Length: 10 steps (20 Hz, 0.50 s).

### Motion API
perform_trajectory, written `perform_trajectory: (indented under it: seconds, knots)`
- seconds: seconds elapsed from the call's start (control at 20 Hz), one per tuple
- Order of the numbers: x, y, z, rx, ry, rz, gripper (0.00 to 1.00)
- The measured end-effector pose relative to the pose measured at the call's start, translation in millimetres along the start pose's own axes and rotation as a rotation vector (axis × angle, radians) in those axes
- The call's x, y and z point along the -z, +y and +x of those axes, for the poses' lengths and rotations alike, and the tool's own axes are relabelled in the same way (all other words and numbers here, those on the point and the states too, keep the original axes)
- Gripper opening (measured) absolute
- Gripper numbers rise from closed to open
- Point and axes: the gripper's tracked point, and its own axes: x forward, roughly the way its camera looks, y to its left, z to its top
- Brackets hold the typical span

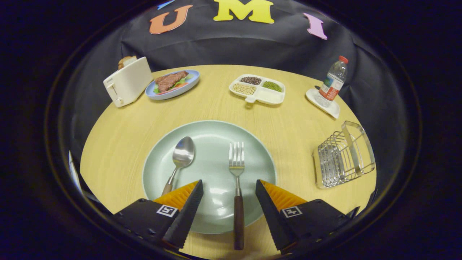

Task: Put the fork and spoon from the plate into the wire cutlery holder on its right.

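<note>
A pale green plate lies on the round wooden table just ahead of my fingers. On it rest a metal spoon on the left and a fork with a dark wooden handle on the right. The fork's handle runs back between my two fingers, past the plate's near rim. My gripper is open, hovering over the plate's near edge, with its fingers either side of the fork handle and apart from it. The spoon's handle passes behind the left finger. The wire cutlery holder stands to the right of the plate.
Beyond the plate stand a white toaster with bread, a blue plate of meat and vegetables, and a white divided dish of beans. A water bottle stands on a white coaster at the far right.
</note>
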Motion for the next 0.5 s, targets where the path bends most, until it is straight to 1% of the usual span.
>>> perform_trajectory:
  seconds: [0.05,0.15,0.2,0.25,0.3,0.4,0.45,0.5]
  knots:
    - [1.4,-0.8,-0.8,-0.001,0.014,0.012,0.83]
    - [7.5,0.4,4.3,-0.018,0.053,0.035,0.69]
    - [5.1,1.1,3.0,-0.023,0.042,0.037,0.62]
    - [5.3,-0.2,7.6,-0.023,0.044,0.042,0.5]
    - [4.6,3.8,7.2,-0.041,0.05,0.043,0.39]
    - [2.8,6.5,6.9,-0.036,0.046,0.03,0.17]
    - [1.2,7.8,2.7,-0.04,0.039,0.026,0.15]
    - [3.5,7.2,7.0,-0.024,0.048,0.012,0.04]
